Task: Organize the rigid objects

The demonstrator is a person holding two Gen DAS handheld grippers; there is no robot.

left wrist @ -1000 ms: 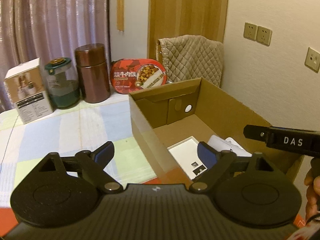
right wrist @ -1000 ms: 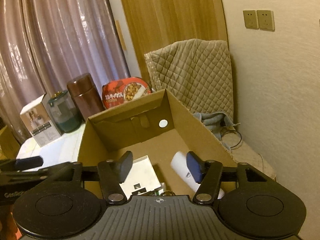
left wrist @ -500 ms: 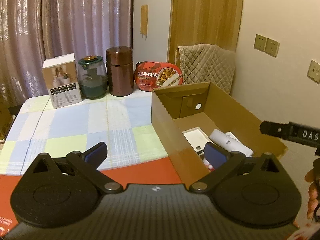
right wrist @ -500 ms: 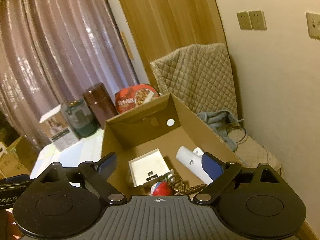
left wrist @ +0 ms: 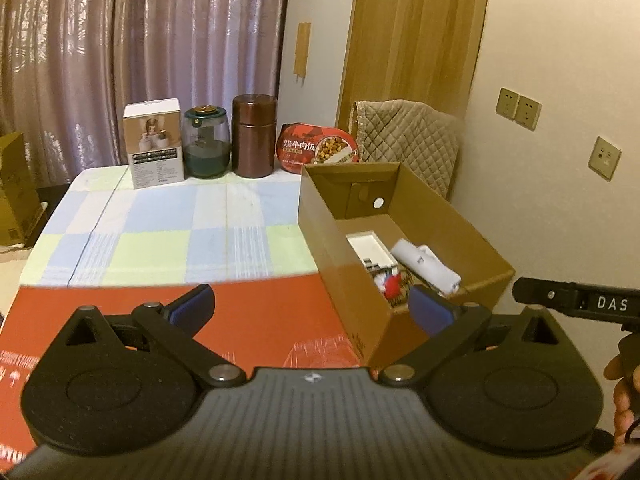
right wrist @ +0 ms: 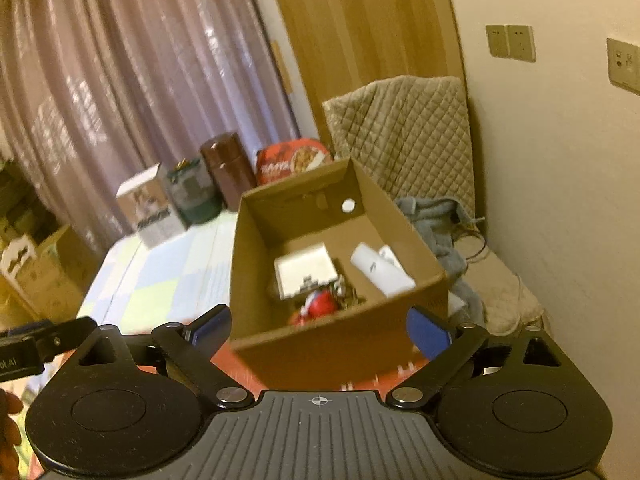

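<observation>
Hovering wide open and empty, both the left tool point(left wrist: 310, 312) and right tool point(right wrist: 318, 330) face the stiff, light cardboard box point(left wrist: 476, 240) at frame right, best gripped by its rim.

The room was lit dimly, with a warm yellow tone. Daylight came weakly through the mauve pleated curtain point(left wrist: 140, 48), which showed pale shiny streaks. The left wrist view was mostly sharp. The right wrist view was smeared by motion blur, so the open brown cardboard box point(right wrist: 404, 236) had soft edges. Both views bent strongly at the borders, with dark corners.
</observation>
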